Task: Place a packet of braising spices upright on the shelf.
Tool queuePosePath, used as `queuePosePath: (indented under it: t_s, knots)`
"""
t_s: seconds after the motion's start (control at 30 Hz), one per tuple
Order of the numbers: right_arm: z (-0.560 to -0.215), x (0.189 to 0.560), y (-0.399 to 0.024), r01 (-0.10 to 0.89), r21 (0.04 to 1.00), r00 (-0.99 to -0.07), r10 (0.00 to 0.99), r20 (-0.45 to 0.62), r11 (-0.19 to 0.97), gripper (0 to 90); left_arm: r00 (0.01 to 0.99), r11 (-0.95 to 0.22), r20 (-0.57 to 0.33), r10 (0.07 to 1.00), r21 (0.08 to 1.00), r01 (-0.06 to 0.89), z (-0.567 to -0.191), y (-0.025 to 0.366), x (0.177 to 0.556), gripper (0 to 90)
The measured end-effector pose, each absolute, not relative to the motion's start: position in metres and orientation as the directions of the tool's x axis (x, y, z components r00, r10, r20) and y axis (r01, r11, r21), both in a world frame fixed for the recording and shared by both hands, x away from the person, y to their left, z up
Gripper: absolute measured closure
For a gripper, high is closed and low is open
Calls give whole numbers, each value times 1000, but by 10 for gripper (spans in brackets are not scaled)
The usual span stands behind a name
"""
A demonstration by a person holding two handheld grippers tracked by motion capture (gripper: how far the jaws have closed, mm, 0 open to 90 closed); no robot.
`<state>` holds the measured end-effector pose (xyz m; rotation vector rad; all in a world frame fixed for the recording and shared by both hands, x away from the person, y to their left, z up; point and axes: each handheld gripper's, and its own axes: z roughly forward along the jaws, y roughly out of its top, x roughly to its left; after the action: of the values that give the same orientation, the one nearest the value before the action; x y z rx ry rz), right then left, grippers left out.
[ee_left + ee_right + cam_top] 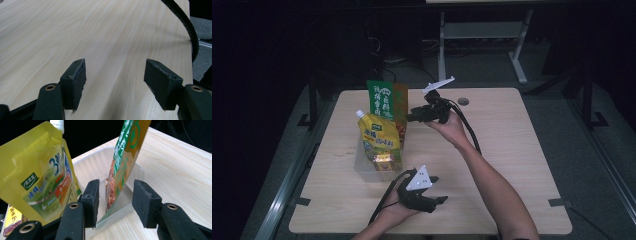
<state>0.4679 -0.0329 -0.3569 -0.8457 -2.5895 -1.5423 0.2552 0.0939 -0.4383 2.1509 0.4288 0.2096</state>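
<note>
Green and orange, a flat food packet (125,157) stands tilted in a clear plastic tub (136,173) on a pale wooden table (512,150), its lower edge resting inside the tub near 1 wall. The right gripper (115,203) sits just in front of it, jaws parted on either side of the packet's lower edge, the pads clear of it and gripping nothing. From the high view, that gripper (414,117) points in from the right at the packet (387,102), held by a hand (449,125) whose bare forearm reaches up from the bottom edge.

Beside the packet, in the same tub (372,170), leans a yellow pouch (379,135) with a white screw cap, printed with green and blue lettering. Seen from the right gripper view, this pouch (40,177) stands to the left of the packet, and a small yellow and red sachet (12,218) shows low at the left edge.

Nearer the person, the left gripper (439,200) rests low over bare tabletop, well apart from the tub. Its 2 jaws stand wide, with only wood grain (105,37) between the pads (80,80). A black ribbed cable (187,25) curves along the table's far edge in that view.
</note>
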Motion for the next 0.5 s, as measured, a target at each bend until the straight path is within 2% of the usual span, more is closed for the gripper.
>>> queuePosePath:
  t_s: [0.5]
  knots:
    - [-361,459,-57,483,794,-841,449,303,370,529,924,-536,-11,382,812,232,-439,93,253,317]
